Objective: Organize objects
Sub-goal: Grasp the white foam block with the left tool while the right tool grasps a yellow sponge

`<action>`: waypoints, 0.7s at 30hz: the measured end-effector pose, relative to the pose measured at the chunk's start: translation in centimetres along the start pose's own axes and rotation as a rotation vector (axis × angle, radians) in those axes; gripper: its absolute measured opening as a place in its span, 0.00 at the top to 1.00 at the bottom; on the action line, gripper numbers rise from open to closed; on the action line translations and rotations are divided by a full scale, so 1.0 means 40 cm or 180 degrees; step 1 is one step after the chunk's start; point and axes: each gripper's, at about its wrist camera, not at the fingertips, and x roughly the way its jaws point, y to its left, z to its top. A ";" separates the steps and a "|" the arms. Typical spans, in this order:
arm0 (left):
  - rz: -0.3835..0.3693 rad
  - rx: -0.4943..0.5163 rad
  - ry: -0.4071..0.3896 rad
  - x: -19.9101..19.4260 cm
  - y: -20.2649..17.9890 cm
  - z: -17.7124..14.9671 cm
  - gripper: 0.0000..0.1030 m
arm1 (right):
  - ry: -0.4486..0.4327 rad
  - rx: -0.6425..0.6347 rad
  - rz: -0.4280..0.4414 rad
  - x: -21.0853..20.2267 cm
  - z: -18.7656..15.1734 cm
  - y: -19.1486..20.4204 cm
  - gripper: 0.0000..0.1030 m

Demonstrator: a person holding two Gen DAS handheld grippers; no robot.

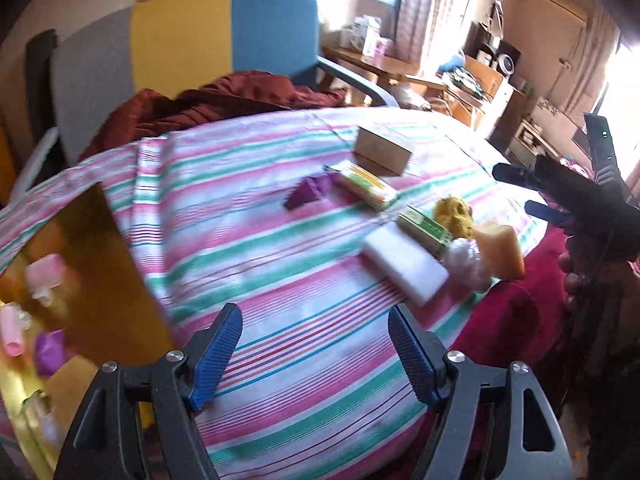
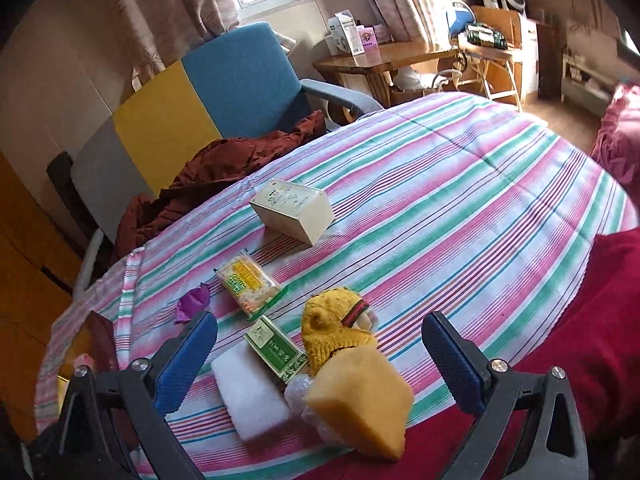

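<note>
Print showed on the beige box [image 2: 292, 212], the yellow snack packet [image 2: 249, 282] and the small green box [image 2: 276, 350]. None of it was sharp enough to read.

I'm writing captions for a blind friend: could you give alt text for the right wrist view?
An open right gripper hovers over a striped cloth, its blue fingers either side of a clutter: an orange sponge, white block, green box and yellow knit hat. Farther off lie a snack packet, a purple scrap and a tan box.
</note>
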 end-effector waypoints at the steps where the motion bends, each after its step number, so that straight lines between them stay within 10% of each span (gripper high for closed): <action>1: -0.0044 0.0011 0.0050 0.028 -0.021 0.012 0.21 | 0.0033 0.0149 0.0091 0.006 -0.004 -0.020 0.00; 21: -0.0198 -0.0242 0.0681 0.345 -0.194 0.130 0.20 | 0.0059 0.0349 0.0620 0.014 -0.011 -0.043 0.00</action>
